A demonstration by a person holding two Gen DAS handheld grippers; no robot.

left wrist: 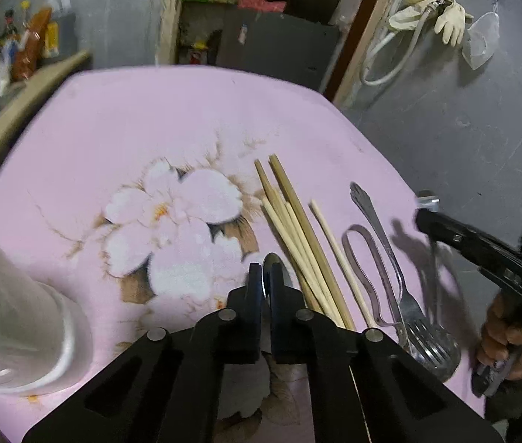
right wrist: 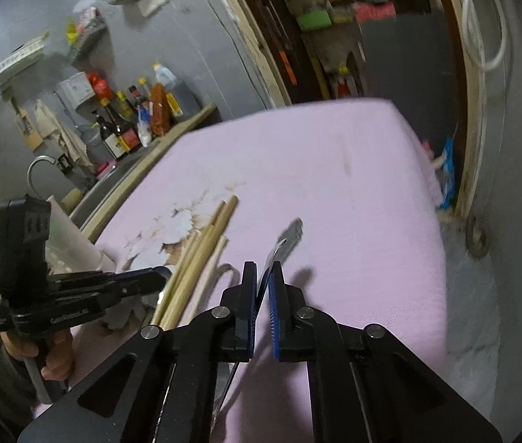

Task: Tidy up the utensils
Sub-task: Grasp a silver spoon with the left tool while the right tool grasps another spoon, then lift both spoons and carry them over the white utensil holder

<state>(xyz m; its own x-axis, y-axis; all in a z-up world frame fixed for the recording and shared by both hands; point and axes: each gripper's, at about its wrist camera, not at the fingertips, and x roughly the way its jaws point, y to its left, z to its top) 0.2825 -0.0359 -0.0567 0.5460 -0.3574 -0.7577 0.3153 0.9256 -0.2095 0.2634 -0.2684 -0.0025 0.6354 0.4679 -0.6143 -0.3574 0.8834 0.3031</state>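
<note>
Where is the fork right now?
In the left wrist view the fork lies on the pink cloth at lower right, tines toward the camera, just right of the clear plastic tongs and the chopsticks.

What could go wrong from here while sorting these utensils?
The right tool grips a spoon near its handle end, so the spoon may swing or slip onto the fork. The left tool, shut on another metal utensil, sits beside the chopsticks and could scatter them.
</note>
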